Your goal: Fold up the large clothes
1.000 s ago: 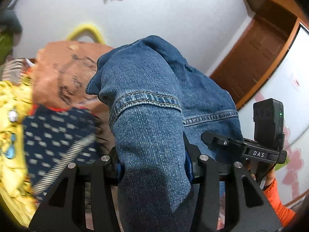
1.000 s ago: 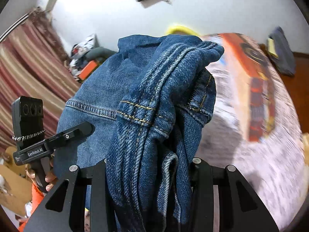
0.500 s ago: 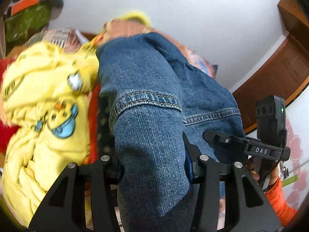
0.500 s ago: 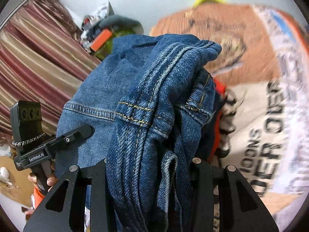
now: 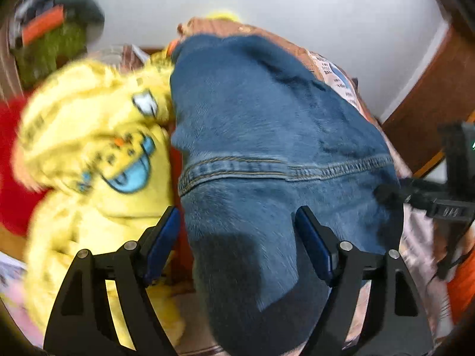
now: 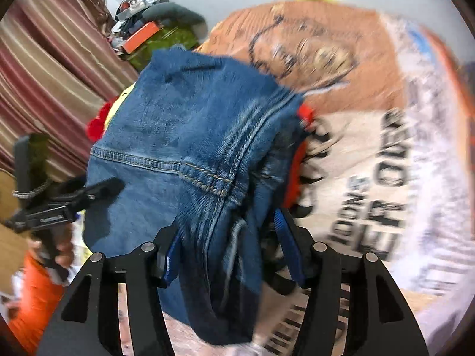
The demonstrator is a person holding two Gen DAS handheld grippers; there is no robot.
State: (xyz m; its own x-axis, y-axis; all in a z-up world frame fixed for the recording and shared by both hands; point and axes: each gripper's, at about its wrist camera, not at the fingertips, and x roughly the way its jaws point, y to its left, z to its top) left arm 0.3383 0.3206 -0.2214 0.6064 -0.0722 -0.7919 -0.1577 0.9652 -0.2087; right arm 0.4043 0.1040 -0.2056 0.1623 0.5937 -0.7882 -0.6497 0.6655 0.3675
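Folded jeans [image 5: 267, 154] lie on the clothes pile, bundle sitting between both tools, seam and stitched yoke facing up. Left gripper [image 5: 237, 225]: jaws have just been opening, pads stand clear of the denim on both sides, cloth between them but not pinched. Right gripper [image 6: 228, 237]: jaws have also just been opening, thick seam edge in the gap, pads look off the cloth, so released too. Denim reads as heavy, thick, stiff enough to keep its fold, not slippery, nothing fragile; best hold is likely at the stitched seam or waistband where layers stack, both ends at once so the fold does not sag. Just beside the jeans on the left is a yellow garment [image 5: 98, 154] with a cartoon print, blurred. Behind and to the right lies a printed orange sack [image 6: 356, 112]. Striped curtain [image 6: 44, 68] at far left in the right view.
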